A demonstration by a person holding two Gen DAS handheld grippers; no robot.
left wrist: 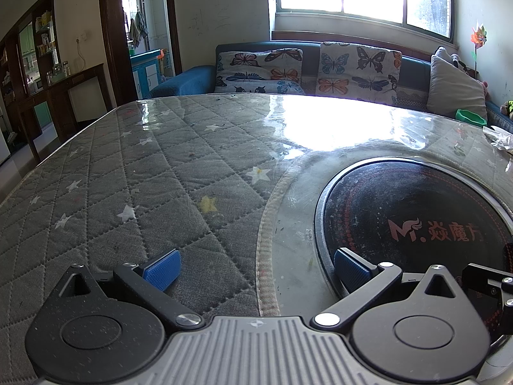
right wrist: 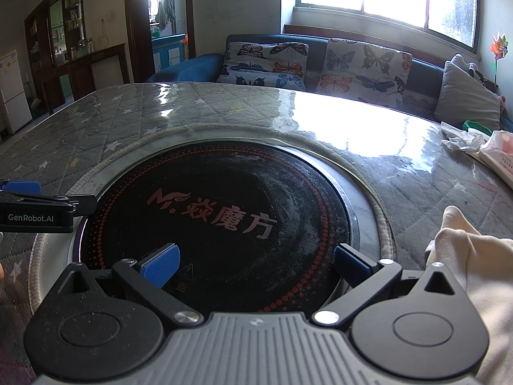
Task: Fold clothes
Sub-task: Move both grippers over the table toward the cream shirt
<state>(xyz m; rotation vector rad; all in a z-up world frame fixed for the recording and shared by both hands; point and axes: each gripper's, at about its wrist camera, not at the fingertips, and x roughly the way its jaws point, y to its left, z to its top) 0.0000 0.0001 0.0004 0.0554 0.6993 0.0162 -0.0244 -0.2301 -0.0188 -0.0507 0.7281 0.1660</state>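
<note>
Right tool gapes wide, empty, beside cream garment

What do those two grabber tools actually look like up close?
Both match: the left gripper and right gripper each have black linkage arms on round black discs, silver pivot screws, a ribbed grey body and blue textured pads. The left one's side reads "GenRobot.AI" in the right camera's view.

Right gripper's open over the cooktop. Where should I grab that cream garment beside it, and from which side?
Take the raised fold at the cream garment nearest the round cooktop. It humps up off the quilted table cover, so one finger can probably slip under. Swing the right gripper to its right and come in from the cooktop side, jaws wide. The rest runs out of frame.
</note>
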